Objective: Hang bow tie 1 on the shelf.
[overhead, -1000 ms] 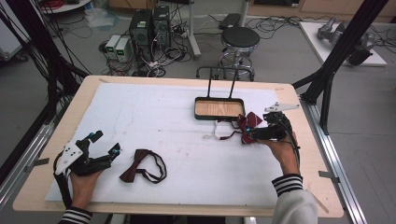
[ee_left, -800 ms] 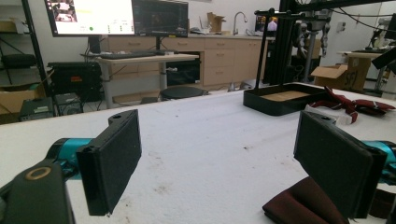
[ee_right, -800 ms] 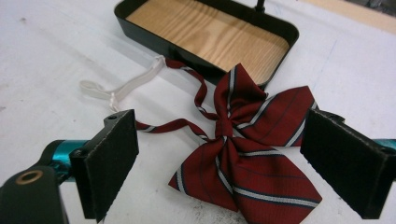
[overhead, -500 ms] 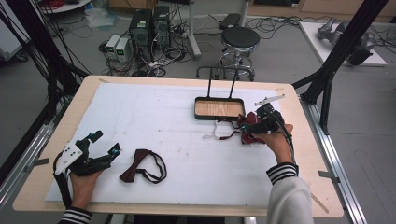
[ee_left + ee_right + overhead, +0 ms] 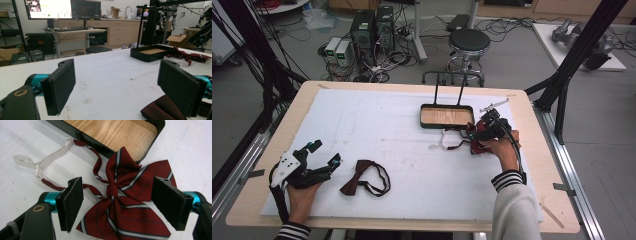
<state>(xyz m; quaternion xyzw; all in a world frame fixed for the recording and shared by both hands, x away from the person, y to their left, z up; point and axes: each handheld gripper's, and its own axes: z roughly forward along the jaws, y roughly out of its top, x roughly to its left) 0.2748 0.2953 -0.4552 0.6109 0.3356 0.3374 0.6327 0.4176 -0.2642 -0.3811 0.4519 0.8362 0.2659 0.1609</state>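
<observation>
A red bow tie with white and navy stripes [image 5: 130, 180] lies on the white mat just in front of the black tray [image 5: 87, 141], also seen from above [image 5: 475, 146]. Its thin strap runs to a white elastic band [image 5: 47, 155]. My right gripper [image 5: 118, 195] [image 5: 482, 131] hangs over the bow with one pad on each side. Its jaws have just been closing, and gaps still show between the pads and the cloth. A dark maroon bow tie [image 5: 357, 179] [image 5: 160, 108] lies just right of my left gripper [image 5: 326, 151] [image 5: 117, 75], which rests open and holds nothing.
The tray [image 5: 447, 126] has a wooden floor and a tall wire handle at its back. From the left gripper view the tray [image 5: 150, 53] and the striped bow [image 5: 192, 56] lie far across the mat. Black frame posts stand at both table sides.
My right gripper has moved left and down over the striped bow tie, and its jaws have narrowed. The left gripper and the maroon bow tie stayed put.
</observation>
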